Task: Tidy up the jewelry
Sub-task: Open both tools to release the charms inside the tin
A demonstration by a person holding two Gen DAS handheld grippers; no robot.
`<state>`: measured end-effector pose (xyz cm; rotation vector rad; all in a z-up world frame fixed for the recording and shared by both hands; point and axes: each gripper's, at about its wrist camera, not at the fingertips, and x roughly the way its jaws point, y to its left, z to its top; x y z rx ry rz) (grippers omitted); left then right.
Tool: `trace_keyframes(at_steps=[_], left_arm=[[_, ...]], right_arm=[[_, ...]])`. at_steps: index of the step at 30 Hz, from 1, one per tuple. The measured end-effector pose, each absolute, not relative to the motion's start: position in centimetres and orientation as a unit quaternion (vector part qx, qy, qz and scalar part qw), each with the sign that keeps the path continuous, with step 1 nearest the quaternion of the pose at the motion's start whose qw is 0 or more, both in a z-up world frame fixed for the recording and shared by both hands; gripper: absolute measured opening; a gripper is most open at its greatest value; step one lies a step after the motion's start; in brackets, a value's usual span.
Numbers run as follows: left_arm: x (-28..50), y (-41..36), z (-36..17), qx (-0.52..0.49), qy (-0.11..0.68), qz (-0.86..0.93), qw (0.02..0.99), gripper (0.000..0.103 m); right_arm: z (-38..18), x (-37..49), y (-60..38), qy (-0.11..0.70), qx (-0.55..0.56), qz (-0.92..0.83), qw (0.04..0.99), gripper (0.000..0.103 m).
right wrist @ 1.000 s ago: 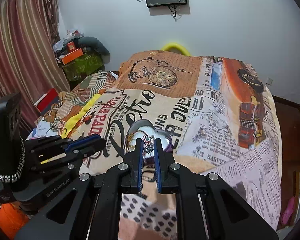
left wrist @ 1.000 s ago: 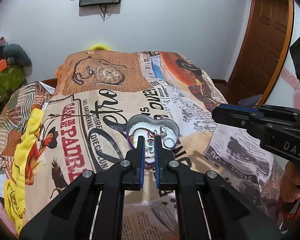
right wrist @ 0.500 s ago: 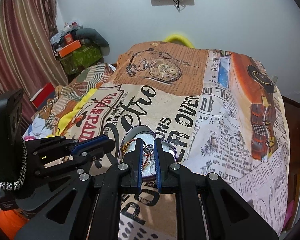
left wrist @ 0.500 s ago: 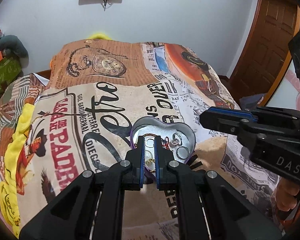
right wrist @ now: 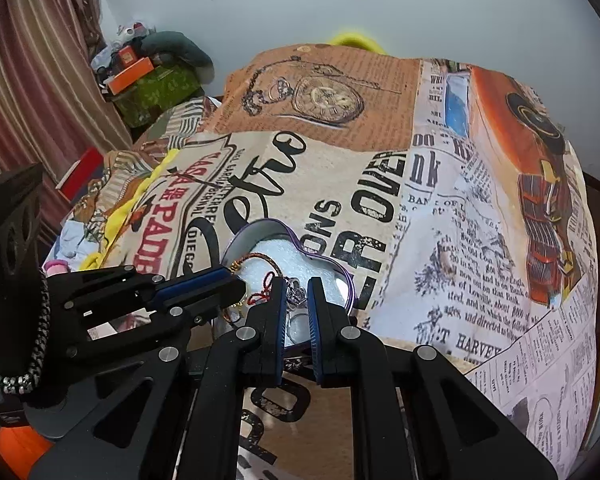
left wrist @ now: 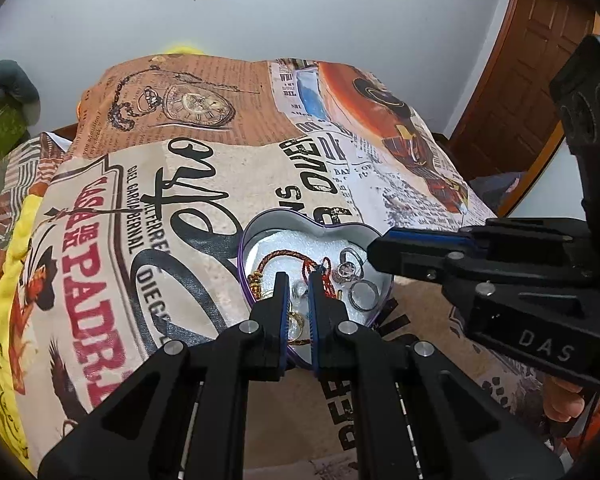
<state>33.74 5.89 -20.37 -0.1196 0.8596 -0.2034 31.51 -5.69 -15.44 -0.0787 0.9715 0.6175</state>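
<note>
A: Where did the jewelry sit?

B: In a heart-shaped tin (left wrist: pixel 342 227) with a purple rim, lying open on the bed (left wrist: pixel 204 200); the bed wore a printed cover of newsprint, a pocket watch and an orange car. Inside the tin: a red-and-brown cord bracelet (left wrist: pixel 284 255) curving along the back; gold pieces (left wrist: pixel 255 282) at its left end; a plain silver ring (left wrist: pixel 363 295) toward the right; a smaller stone-set ring (left wrist: pixel 347 269) just behind it.

A: And the left hand-held gripper (left wrist: pixel 299 280)?

B: Pointed downward over the near part of the tin; its fingers stood close together with only a narrow slit between them; nothing pinched there that I could see; the jewelry showed through the slit, lying below.

A: The right hand-held gripper (right wrist: pixel 298 284)?

B: Same posture; closed down to a narrow slit, empty; its tips hung over the tin's right lobe, a silver charm (right wrist: pixel 296 295) visible beyond them. From the left wrist view its black body entered from the right, tip just above the tin's right rim.

A: Anything of the person?

B: Fingers (left wrist: pixel 562 400) under the right tool, low at the right edge.

A: Surroundings?

B: White wall behind the bed; wooden door (left wrist: pixel 536 60) to the right; striped curtain (right wrist: pixel 32 80) to the left.
</note>
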Motion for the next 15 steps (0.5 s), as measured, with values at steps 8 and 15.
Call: trace_keyframes(at_steps=[8,15], left_arm=[[33.3,6.3,-20.2,-0.055,0.413,-0.089,0.905,0.008],[32.1,7.1,-19.2,-0.061,0.402,-0.077,0.910,0.024]], right_arm=[[-15.7,31.2,-5.2,0.463,-0.046,0.300,0.833,0.010],[-15.0,30.4,-5.2,0.451,-0.058,0.292,0.841,0.026]])
